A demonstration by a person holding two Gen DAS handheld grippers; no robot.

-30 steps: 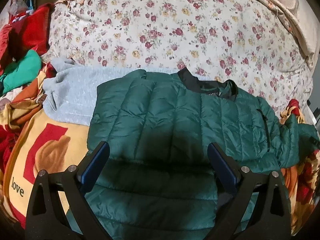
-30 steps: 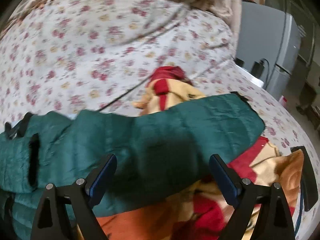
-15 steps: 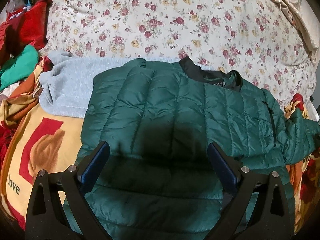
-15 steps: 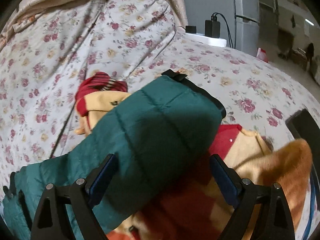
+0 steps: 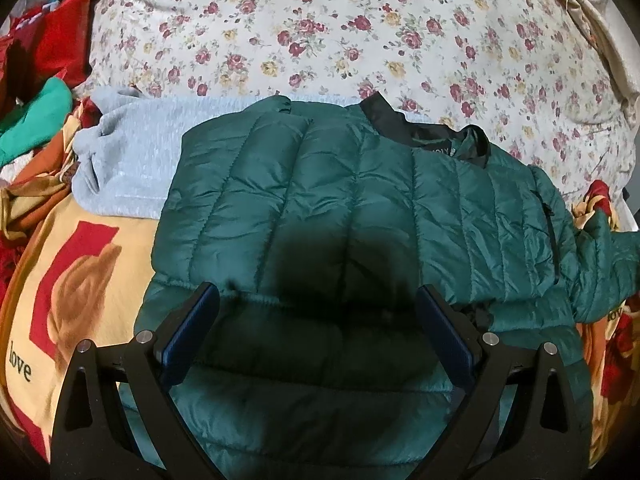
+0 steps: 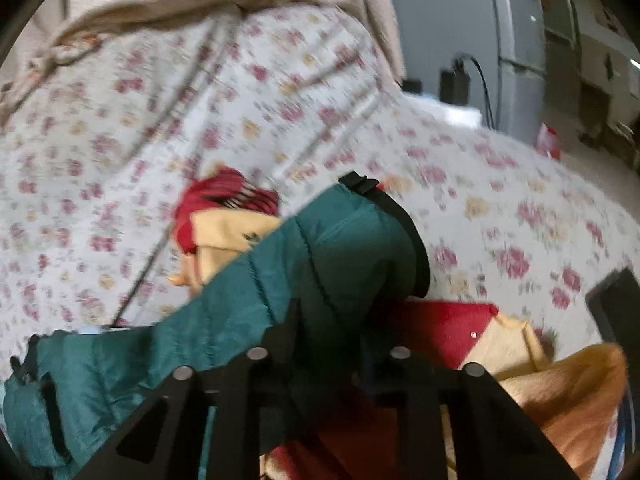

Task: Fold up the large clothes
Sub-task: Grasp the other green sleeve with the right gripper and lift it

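Bed with a floral-print sheet, cluttered: yellow-and-red printed blanket near left, grey knit garment under the far-left part of the dark green quilted puffer jacket. Jacket lies mid-bed, black collar on the far side, one side already folded over the body.

Left gripper hovers over the near part of the jacket, fingers spread wide, nothing between them. Right gripper sits on the green sleeve out to the right; its jaws are closing, sleeve fabric bunched between them just short of the black cuff. View is blurred, so we can't confirm a firm pinch.

Handling, our read: light, puffy, slick nylon shell. It compresses and slides, so a shallow pinch may slip. We'd grab deep, at the cuff band or along a quilting seam.

Room: open sheet far and right. Bed edge sits close on the right, with a charger and cable and grey appliance beyond it. We'd swing the sleeve left, across the body.
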